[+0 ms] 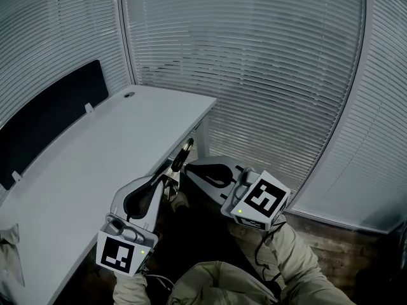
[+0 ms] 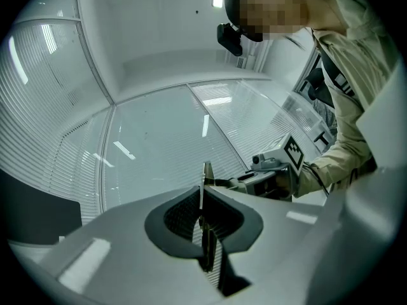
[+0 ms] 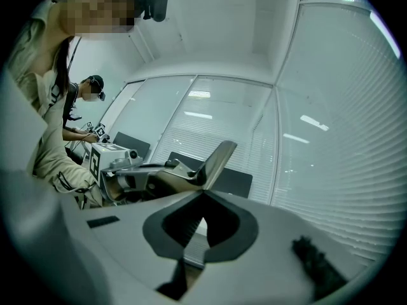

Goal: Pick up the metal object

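Note:
A flat, thin metal object (image 1: 185, 152) sticks out of my left gripper (image 1: 172, 170), which is shut on it and holds it in the air just off the desk's right edge. In the left gripper view the metal object (image 2: 206, 189) shows edge-on, clamped between the two pads. In the right gripper view the metal object (image 3: 218, 159) shows as a grey slab, with the left gripper (image 3: 191, 178) reaching in from the left behind it. My right gripper (image 1: 187, 171) points left, its tips close beside the left gripper's. Its jaws meet at the tips (image 3: 203, 194), with nothing between them.
A long white desk (image 1: 95, 151) runs along the left, with a dark partition panel (image 1: 51, 119) behind it and a cable hole (image 1: 129, 94) near its far end. Closed window blinds (image 1: 254, 75) fill the far wall. Another seated person (image 3: 86, 107) shows in the distance.

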Tool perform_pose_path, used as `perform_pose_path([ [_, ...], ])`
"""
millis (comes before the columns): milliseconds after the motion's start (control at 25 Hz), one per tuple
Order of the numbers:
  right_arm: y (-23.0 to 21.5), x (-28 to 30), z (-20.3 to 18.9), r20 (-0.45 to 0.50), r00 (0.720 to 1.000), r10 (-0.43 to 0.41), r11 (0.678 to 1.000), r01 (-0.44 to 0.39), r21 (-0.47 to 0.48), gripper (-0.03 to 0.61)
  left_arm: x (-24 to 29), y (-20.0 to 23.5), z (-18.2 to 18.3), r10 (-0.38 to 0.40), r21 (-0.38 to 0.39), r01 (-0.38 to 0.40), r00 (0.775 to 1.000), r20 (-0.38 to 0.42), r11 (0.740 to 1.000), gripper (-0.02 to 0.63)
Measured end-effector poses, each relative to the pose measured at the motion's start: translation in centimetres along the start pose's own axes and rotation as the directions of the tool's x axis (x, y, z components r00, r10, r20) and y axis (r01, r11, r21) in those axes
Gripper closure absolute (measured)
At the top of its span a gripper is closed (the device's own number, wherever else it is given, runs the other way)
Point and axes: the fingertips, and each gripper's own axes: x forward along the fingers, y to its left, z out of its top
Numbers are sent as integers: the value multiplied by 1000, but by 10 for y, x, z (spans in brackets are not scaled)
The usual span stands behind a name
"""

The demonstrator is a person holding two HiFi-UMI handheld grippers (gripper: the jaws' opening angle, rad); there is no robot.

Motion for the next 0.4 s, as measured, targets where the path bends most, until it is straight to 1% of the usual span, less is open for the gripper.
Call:
perform_pose_path([
  [40,0,0,2,-3,1000,0,1000,0,1,575,-1,-1,-1,-1,-5,0,1000,-9,1000,597],
  [120,-1,-1,3,-2,1000,-2,1000,2,4,575,-2,-1,-9,3,-17,-4,998,-63,1000,597],
  [160,-1,0,3,1,1000,-4,1000,4,5,575,-1,-1,-10,2,-15,-3,997,-73,1000,597],
  [240,0,0,1,7,1000,-9,1000,9,6,575,0,-2,-10,-9,-5,9,998,-69,1000,597],
  [400,5,-3,-8,4,1000,-15,1000,15,2,575,-10,-10,-34,-10,-32,6,990,-137,999,597],
])
